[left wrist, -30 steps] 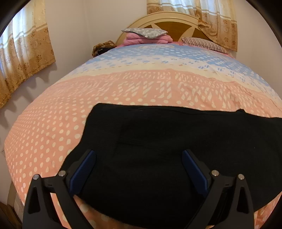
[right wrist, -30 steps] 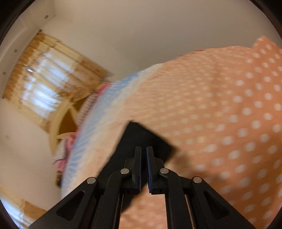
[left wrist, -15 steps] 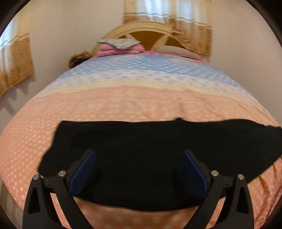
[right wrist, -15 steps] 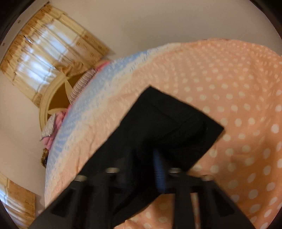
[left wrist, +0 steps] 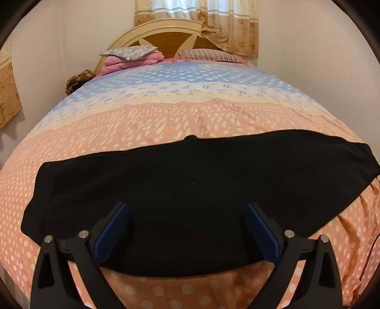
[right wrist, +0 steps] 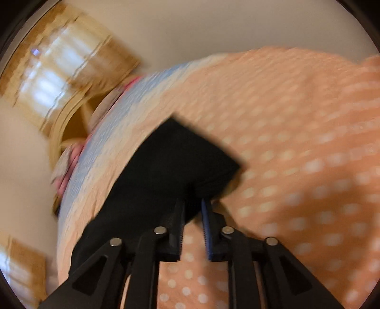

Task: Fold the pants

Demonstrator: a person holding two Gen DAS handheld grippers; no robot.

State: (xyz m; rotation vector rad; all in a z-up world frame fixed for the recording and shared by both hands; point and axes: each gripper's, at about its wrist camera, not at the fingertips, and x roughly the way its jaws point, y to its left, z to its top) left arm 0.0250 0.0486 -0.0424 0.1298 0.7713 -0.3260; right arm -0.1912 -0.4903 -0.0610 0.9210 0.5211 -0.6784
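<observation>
In the left wrist view, the left gripper (left wrist: 187,214) is seen with its jaws spread wide, the blue-padded fingers (left wrist: 111,234) set well apart above the near part of the black pants (left wrist: 190,190). Nothing is clasped between them. The pants are laid flat as a long dark band across the near, peach dotted part of the bedspread (left wrist: 166,123), reaching from the left edge of the bed to its right edge. Whether the fingers touch the cloth cannot be told.

In the right wrist view, which is blurred by motion, the right gripper (right wrist: 192,209) is seen with its jaws drawn to a narrow gap. An edge of the pants (right wrist: 171,161) is seen at the fingertips, just by the squared end of the garment; whether the cloth is actually pinched cannot be told. The peach dotted bedspread (right wrist: 296,142) is seen under and beyond that end.

Farther off, a cream band and then a blue band of the bedspread are seen. At the head of the bed, a grey patterned pillow (left wrist: 129,51) is stacked on a folded pink blanket (left wrist: 118,64), beside a striped pillow (left wrist: 209,55). Behind them stands the arched wooden headboard (left wrist: 171,35), and above it patterned curtains (left wrist: 213,16) are hung.
</observation>
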